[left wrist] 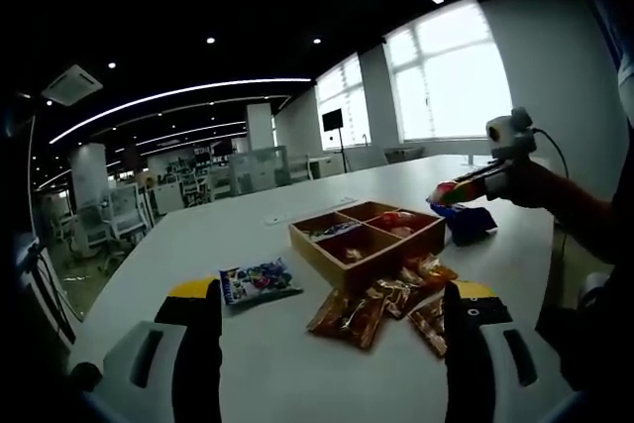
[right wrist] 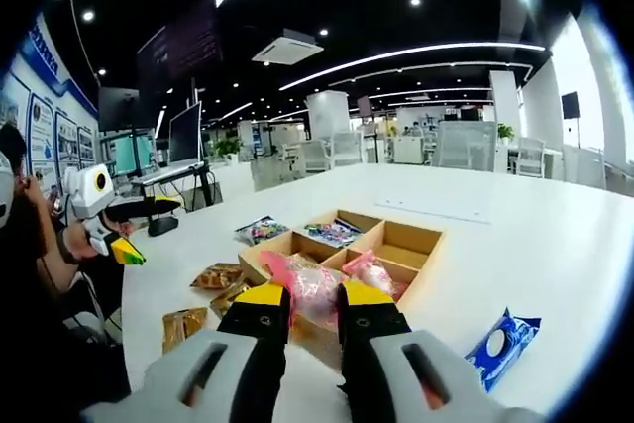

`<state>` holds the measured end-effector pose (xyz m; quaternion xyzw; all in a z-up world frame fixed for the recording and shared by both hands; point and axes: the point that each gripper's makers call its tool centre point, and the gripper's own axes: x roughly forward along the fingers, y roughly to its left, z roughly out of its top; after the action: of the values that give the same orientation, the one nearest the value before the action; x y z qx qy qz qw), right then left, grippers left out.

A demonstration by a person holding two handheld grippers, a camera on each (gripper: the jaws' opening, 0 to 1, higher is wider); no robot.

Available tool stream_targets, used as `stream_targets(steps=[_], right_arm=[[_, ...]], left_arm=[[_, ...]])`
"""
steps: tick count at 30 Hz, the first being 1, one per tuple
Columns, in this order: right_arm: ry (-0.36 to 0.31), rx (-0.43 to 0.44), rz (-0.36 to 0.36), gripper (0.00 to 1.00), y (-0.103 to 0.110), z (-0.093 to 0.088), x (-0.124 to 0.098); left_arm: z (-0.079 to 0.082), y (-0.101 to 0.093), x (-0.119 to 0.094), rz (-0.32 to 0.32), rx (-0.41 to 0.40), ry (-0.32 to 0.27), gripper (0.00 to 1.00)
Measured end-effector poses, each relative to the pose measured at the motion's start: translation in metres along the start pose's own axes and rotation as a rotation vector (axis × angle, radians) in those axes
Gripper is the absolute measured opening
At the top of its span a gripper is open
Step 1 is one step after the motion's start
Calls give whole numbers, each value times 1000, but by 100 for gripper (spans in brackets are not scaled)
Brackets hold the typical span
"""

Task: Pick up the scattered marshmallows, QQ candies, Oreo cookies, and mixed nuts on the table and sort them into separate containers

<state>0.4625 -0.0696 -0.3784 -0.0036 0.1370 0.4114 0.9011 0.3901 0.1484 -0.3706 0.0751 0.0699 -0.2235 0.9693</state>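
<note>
Snack packets are partly sorted, as I read it. My wooden tray [left wrist: 327, 257] sits on the white table [left wrist: 248, 344], split into four compartments. In the right gripper view, a blue-patterned packet [right wrist: 332, 232] lies in a far compartment of the tray [right wrist: 421, 260], pink packets [right wrist: 374, 271] lie in a near one, and the far right compartment looks bare.

My right gripper [right wrist: 312, 316] has its jaws drawn close on a pink marshmallow packet [right wrist: 309, 289], held just above the near edge of the tray; in the left gripper view I see that gripper [left wrist: 448, 191] with the packet hovering beyond the tray's far corner. I judge this one is about to be dropped in with the other pinks.

My left gripper [left wrist: 332, 344] hangs with its jaws wide apart and nothing between them, over the table in front of the tray.

Still loose: a cluster of orange-brown packets [left wrist: 381, 306] just beside the tray, a blue packet [left wrist: 258, 282] a little apart from it, and a blue Oreo packet [right wrist: 500, 346] near my right jaw. So several pieces remain, I think.
</note>
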Motion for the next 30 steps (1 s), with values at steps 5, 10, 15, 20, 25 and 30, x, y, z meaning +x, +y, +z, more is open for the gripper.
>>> stream_targets(steps=[5, 10, 15, 20, 25, 30], right_arm=[[1, -3, 1, 16, -3, 2, 5], [3, 2, -2, 16, -7, 2, 9], [0, 9, -5, 16, -11, 4, 12], [-1, 11, -4, 16, -12, 6, 16], [1, 10, -2, 16, -13, 7, 20], [3, 8, 0, 16, -14, 8, 24]], left_arm=[[-1, -1, 0, -4, -4, 1, 97], [-1, -4, 1, -9, -4, 2, 97], [-1, -5, 1, -11, -3, 2, 97], [1, -6, 1, -9, -2, -1, 97], [1, -7, 0, -9, -1, 1, 97], [2, -7, -1, -7, -2, -2, 97]])
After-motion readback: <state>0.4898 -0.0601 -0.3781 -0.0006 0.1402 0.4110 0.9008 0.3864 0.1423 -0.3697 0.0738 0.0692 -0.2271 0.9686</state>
